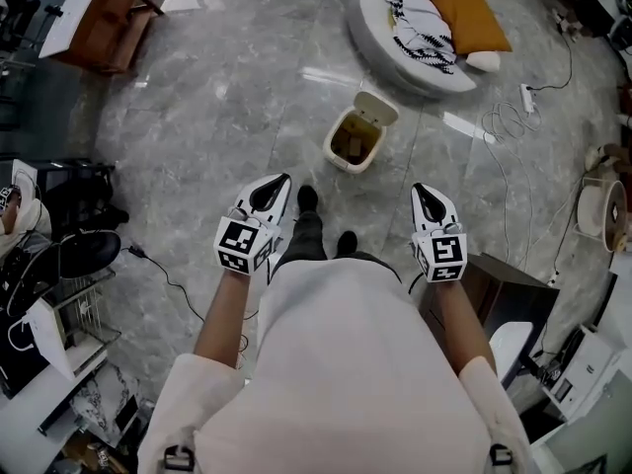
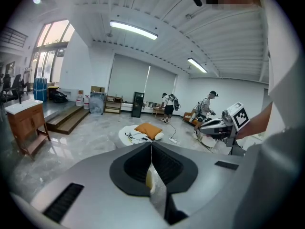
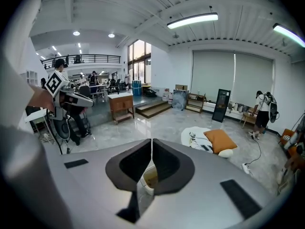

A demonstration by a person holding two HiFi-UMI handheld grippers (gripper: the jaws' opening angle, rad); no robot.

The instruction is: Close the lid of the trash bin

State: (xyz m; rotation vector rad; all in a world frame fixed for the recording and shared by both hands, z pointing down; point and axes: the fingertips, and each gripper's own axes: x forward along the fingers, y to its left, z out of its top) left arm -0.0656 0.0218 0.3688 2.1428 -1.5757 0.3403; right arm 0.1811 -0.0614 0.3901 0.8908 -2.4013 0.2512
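Grey marble floor. A cream plastic trash bin stands on it just ahead of the person's black shoes, well short of both grippers. Its hinged lid is up and tipped back on the far side, and the brownish inside is exposed.

Head view only:
- The whole bin and the raised lid.
- Left gripper and right gripper held out side by side at about the same height. Both point toward the bin and touch nothing.
- Beyond the bin lies a round white floor cushion with an orange pillow on it.

Left gripper view:
- Jaws clenched tip to tip with nothing between them.
- The bin shows only as a cream sliver in the gap under the black pads. The lid can't be made out.
- The right gripper appears at the right edge with its marker cube.
- This view adds what the head view lacks: the ceiling strip light, tall windows and people standing at the far wall.

Right gripper view:
- Jaws clenched too, empty.
- A slightly bigger piece of the bin's rim and brown inside shows below the pads.
- The left gripper is at the left edge.
- A mezzanine railing and a wooden cabinet by the steps show here and not in the head view.
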